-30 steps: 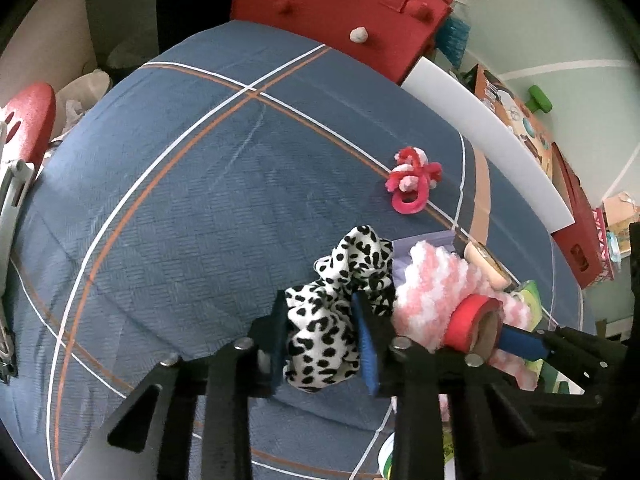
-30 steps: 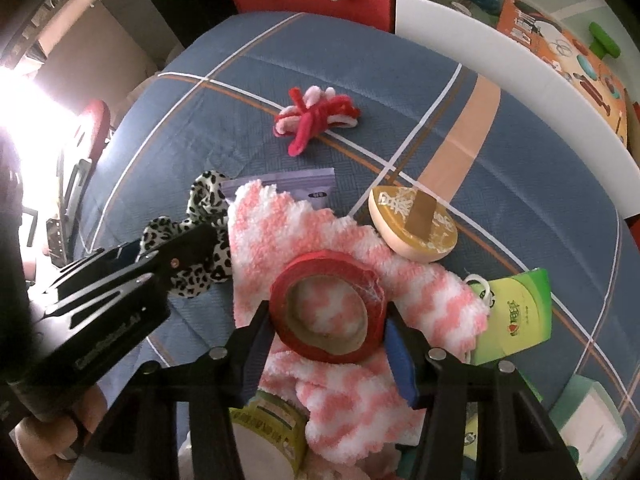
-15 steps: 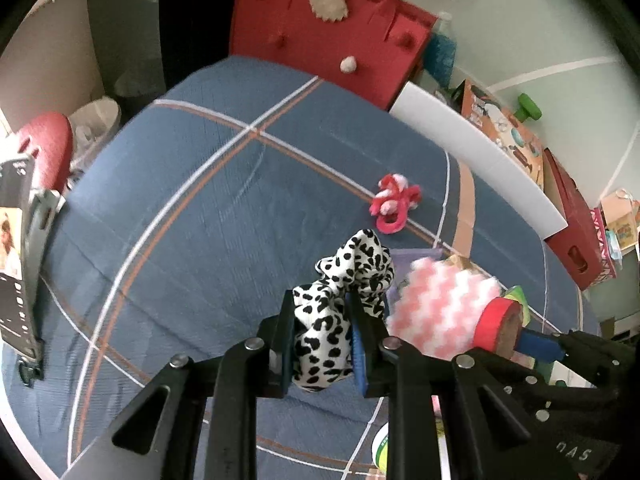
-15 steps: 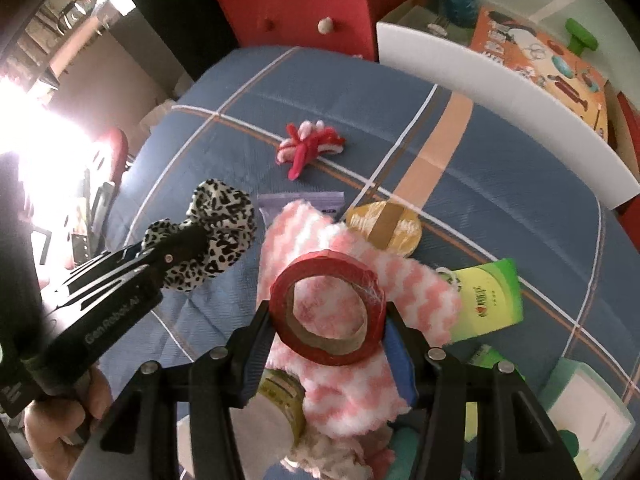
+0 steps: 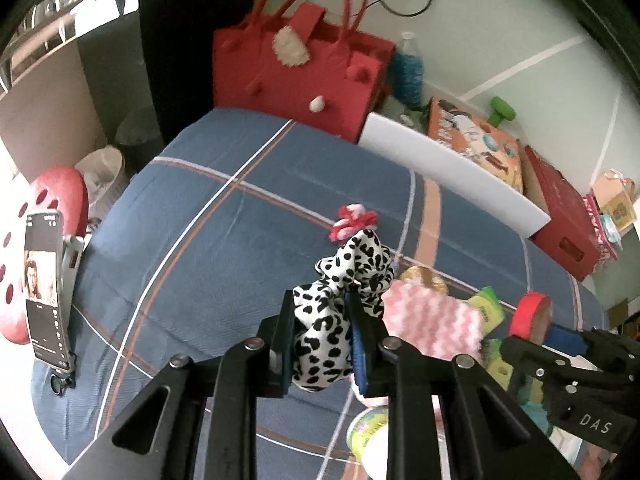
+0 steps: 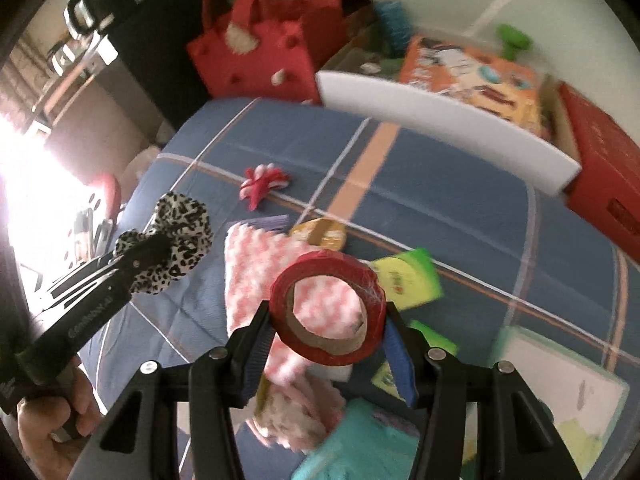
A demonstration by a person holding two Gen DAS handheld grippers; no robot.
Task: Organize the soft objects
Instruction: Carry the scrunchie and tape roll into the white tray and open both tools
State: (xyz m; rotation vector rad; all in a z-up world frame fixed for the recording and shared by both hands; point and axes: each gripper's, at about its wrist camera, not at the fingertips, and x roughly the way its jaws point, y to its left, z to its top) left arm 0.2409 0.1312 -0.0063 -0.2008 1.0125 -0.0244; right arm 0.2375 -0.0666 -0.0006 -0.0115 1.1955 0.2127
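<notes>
**Clerk:** Two items in hand, both lifted clear of the blue plaid cloth [image 5: 248,240]. Item one: spotted scrunchie [image 5: 340,300], black on white, pinched between the pads of the left gripper [image 5: 322,346], whose jaws have just been closing on it. The bunched fabric bulges out above the pads, toward twelve o'clock.

**Checker:** Handling notes?

**Clerk:** Light, soft, fully squashable, I judge; no breakage risk. It will sag and flop, so take it across the gathered middle, as now, not by a loose frill.

**Checker:** Item two?

**Clerk:** Red tape roll [image 6: 326,308], cardboard core, clamped across its width by the right gripper [image 6: 328,340]. Stiff and round; likely to slip or roll if gripped off-centre. Not a soft item by my reckoning.

**Checker:** Stock on the cloth?

**Clerk:** Pink-and-white fluffy towel [image 6: 256,264], lying flat under the roll, at ten o'clock from it. Limp and light; pinch a corner or a fold. Red-and-white knotted toy [image 6: 262,184] farther off at eleven o'clock, well apart.
</notes>
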